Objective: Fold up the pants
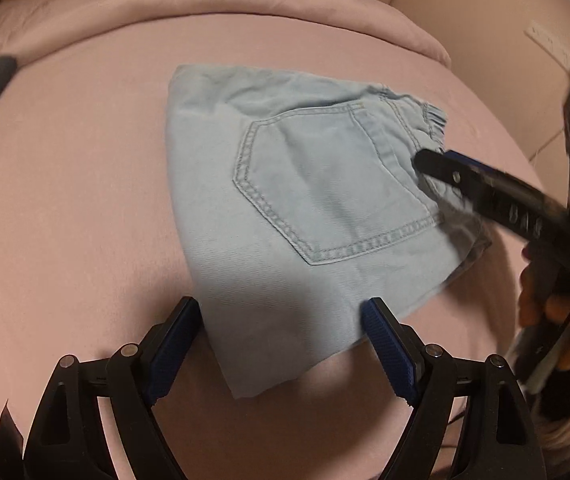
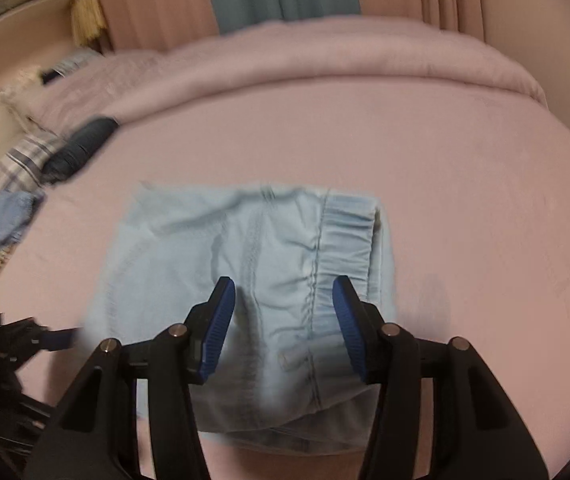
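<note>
The folded pants (image 1: 305, 208) lie mid-bed (image 1: 65, 200) with bare pink sheet all round; their pocket faces up and no writing is legible on them. The left tool (image 1: 281, 312) gapes wide over the near hem, gripping nothing. The right tool (image 2: 283, 292) hangs half open above the waistband, jaws apart, nothing gripped, lettering on its finger blurred.

The pink bed sheet (image 2: 445, 168) lies bare around the folded light-blue pants (image 2: 245, 248) toward the bed's right edge and far end, up to the rolled pink blanket (image 2: 325, 60), while a dark bundle (image 2: 81, 148) and plaid cloth (image 2: 9, 176) crowd its left edge.
</note>
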